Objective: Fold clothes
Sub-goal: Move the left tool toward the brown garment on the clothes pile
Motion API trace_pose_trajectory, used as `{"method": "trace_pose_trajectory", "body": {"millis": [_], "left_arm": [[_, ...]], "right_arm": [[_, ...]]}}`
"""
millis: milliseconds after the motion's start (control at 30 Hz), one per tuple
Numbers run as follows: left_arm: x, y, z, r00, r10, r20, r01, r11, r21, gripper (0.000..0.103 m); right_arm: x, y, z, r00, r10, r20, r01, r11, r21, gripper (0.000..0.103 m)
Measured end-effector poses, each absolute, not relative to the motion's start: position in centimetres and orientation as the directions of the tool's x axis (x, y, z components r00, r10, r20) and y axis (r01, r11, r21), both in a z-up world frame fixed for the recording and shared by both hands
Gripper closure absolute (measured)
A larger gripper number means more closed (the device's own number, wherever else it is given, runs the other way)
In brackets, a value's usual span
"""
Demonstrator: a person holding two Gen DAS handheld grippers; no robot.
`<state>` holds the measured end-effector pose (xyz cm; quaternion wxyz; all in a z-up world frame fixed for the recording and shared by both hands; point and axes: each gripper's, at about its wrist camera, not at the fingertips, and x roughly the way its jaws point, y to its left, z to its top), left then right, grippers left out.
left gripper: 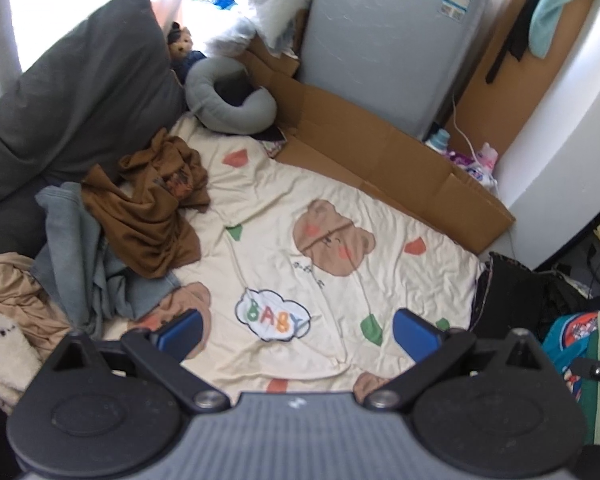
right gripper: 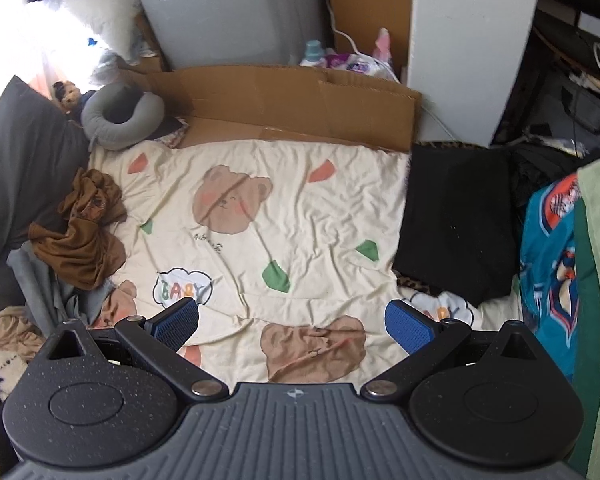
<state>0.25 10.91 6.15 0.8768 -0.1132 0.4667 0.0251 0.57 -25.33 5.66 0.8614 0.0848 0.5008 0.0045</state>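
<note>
- Both grippers, left gripper [left gripper: 296, 330] and right gripper [right gripper: 292, 320], hang spread wide, holding nothing, over the bear-print sheet [right gripper: 300, 208].
- Brown garment [left gripper: 148, 204] lies crumpled at the sheet's left edge; fetching it looks next.

Both wrist views above shared bear-print sheet [left gripper: 300, 184]

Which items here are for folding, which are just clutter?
Job: crumpled brown garment; grey-blue garment; tan garment; folded black garment; bear-print cream sheet.
Clutter: grey U-shaped neck pillow; flattened brown cardboard; small teddy bear.
</note>
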Motion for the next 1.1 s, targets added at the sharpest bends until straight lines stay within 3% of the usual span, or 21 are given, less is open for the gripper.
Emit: {"method": "trace_pose_trajectory", "body": {"millis": [267, 767, 1100], "left_arm": [[0.5, 13.5, 6.9, 0.556, -0.007, -0.831, -0.148, 0.983, -0.107, 0.001], [3.1, 18.5, 6.4, 0.611, 0.048, -0.790, -0.191, 0.978, -0.088, 0.001], [6.0, 21.3, 4.0, 0.599, 0.056, -0.799, -0.224, 0.969, -0.100, 0.001]], "right_arm": [[2.6, -23.6, 5.8, 0.524, 0.092, -0.847, 0.023, 0.992, 0.122, 0.001], [8.2, -20.6, 5.4, 0.525, 0.169, -0.834, -0.010, 0.981, 0.193, 0.001], [11.4, -18.3, 4.0, 0.565, 0.152, -0.811, -0.048, 0.987, 0.152, 0.001]]}}
